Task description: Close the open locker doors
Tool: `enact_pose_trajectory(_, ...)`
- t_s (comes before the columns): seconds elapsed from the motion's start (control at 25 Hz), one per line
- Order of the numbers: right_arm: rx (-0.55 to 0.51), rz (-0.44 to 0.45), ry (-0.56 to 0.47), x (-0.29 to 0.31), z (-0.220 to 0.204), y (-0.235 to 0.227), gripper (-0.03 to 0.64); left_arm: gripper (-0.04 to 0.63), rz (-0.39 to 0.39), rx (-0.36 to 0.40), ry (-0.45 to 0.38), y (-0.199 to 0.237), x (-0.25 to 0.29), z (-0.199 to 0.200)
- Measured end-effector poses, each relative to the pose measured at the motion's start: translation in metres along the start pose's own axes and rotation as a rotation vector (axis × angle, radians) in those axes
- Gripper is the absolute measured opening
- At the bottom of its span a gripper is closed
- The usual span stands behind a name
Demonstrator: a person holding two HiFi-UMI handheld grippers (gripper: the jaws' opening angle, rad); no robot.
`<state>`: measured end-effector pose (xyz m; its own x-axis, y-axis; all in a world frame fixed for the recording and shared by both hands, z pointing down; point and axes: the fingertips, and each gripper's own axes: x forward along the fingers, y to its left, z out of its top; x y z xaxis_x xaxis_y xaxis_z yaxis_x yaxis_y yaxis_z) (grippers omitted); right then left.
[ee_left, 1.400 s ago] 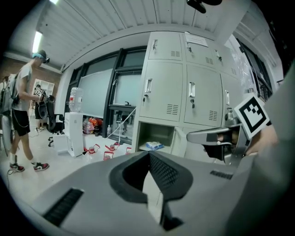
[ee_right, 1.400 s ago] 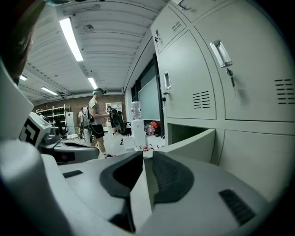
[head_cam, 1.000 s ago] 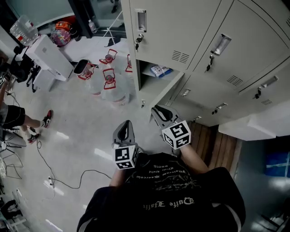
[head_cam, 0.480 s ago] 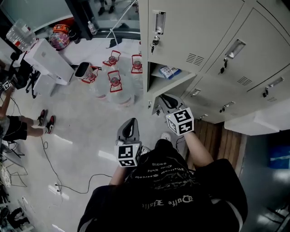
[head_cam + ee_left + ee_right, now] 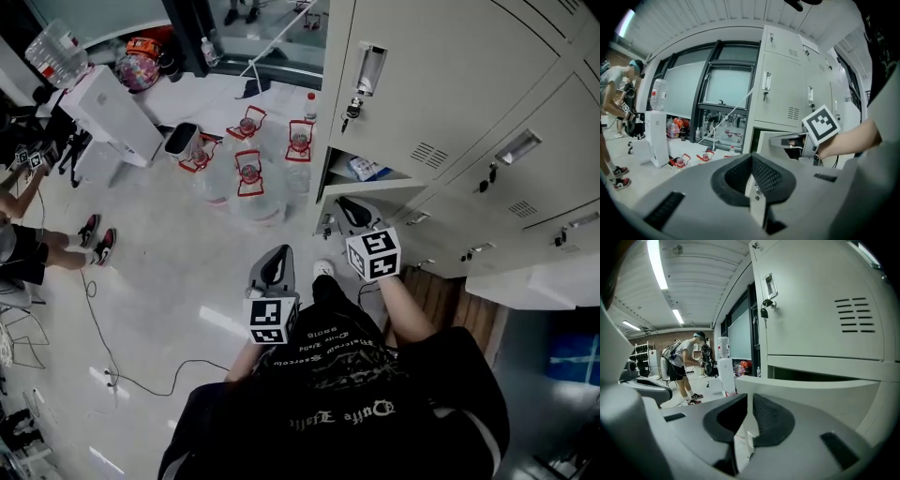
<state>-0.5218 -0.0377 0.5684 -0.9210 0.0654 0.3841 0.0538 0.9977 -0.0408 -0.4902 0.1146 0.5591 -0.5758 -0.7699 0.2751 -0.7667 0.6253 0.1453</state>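
The grey lockers [image 5: 441, 84] fill the upper right of the head view. The lower-left locker stands ajar, and a blue-and-white packet [image 5: 366, 169] shows inside. Its door [image 5: 375, 187] is swung most of the way in. My right gripper [image 5: 349, 208] sits low against that door's outer face. In the right gripper view the door [image 5: 815, 387] lies just ahead of the right gripper [image 5: 749, 401], with a dark slit above it. Its jaws are closing, nearly together, with nothing between them. My left gripper [image 5: 277, 258] hangs over the floor, shut and empty; the left gripper view shows its jaws [image 5: 751, 161].
Several water jugs with red handles [image 5: 248, 173] stand on the floor left of the lockers, beside a white dispenser [image 5: 112, 112]. A person's legs [image 5: 37, 248] are at the far left. A cable [image 5: 103, 337] trails across the floor. Wooden slats [image 5: 441, 291] lie under the lockers.
My right gripper has moved forward with the locker door, and the opening has narrowed. The left gripper stayed close to my body. The head view has shifted so the lockers sit further right.
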Motion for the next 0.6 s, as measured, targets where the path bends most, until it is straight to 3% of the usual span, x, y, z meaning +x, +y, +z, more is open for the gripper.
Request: enact_pose_trajectory(0.6, 0.077, -0.045, 0.006, 0.057, 0.008, -0.055, 0.034, 0.008, 0.092, -0.034, 0.034, 0.045, 0.065, 0.012)
